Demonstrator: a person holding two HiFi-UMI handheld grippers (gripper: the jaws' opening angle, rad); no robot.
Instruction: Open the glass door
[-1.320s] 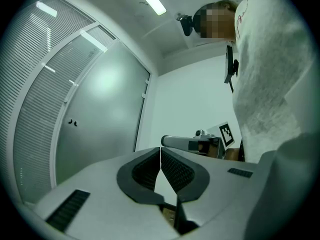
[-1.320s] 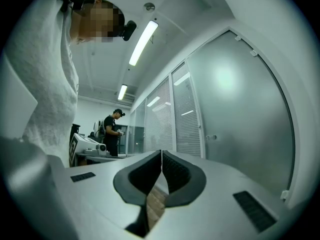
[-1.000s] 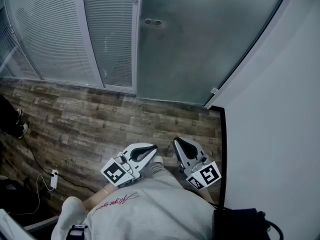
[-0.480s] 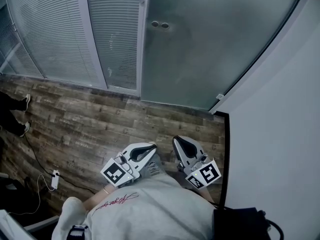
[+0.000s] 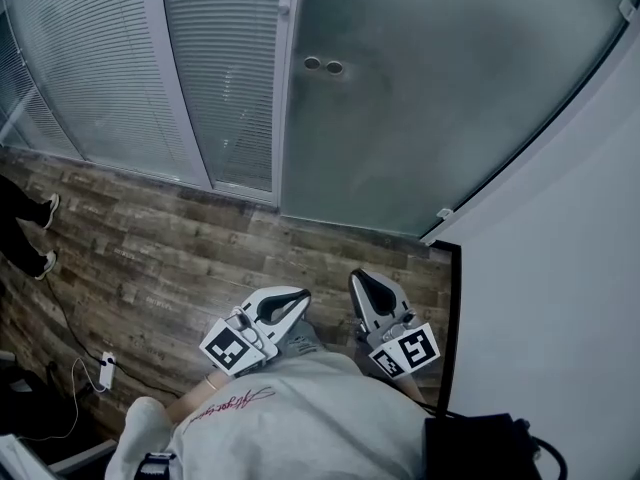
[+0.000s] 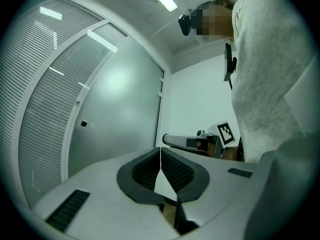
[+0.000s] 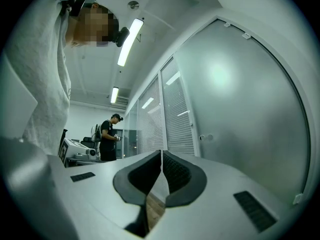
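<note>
The right gripper view, unlike the left's, is showing a distant person (image 7: 107, 139) by the blinds (image 7: 177, 119). Left gripper (image 5: 298, 298) and right gripper (image 5: 358, 282) are hanging pinched together, empty, before the glass door (image 5: 430, 98), its top cropped

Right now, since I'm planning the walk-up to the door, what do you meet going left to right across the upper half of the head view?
From the left: wide blinds panel → narrow blinds panel → frosted glass door → white wall.
</note>
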